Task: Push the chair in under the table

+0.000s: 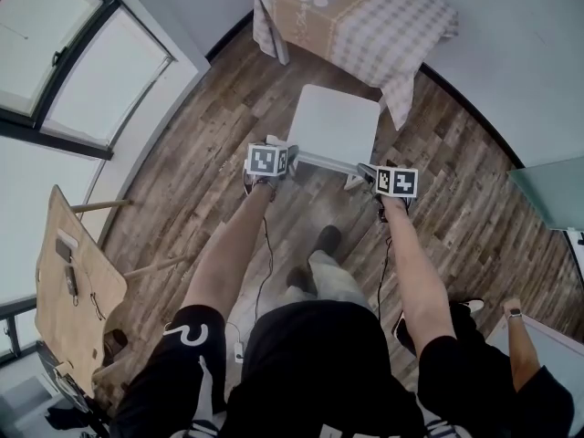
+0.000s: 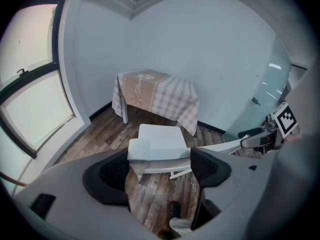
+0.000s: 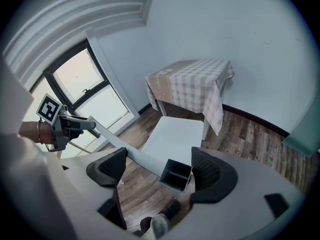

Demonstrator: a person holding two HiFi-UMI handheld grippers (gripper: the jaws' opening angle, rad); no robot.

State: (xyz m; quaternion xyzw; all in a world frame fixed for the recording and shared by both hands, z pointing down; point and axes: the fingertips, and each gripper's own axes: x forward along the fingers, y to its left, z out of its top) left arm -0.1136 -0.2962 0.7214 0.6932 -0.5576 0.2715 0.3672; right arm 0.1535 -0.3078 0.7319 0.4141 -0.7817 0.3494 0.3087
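Note:
A white chair point(image 1: 333, 126) stands on the wood floor, its seat facing a table point(image 1: 365, 16) draped in a beige checked cloth. My left gripper point(image 1: 274, 160) is at the left end of the chair's backrest rail and my right gripper point(image 1: 372, 173) at the right end. In the left gripper view the jaws point(image 2: 160, 166) stand open with the rail's left end point(image 2: 140, 151) between them. The right gripper point(image 3: 159, 169) is likewise open around the rail's hollow right end point(image 3: 175, 175). The seat's front edge lies just short of the cloth.
A wooden board on legs point(image 1: 78, 281) leans at the left under a big window point(image 1: 55, 53). Another person point(image 1: 520, 354) stands at the lower right beside a glass panel point(image 1: 552, 190). My feet point(image 1: 327, 238) are right behind the chair.

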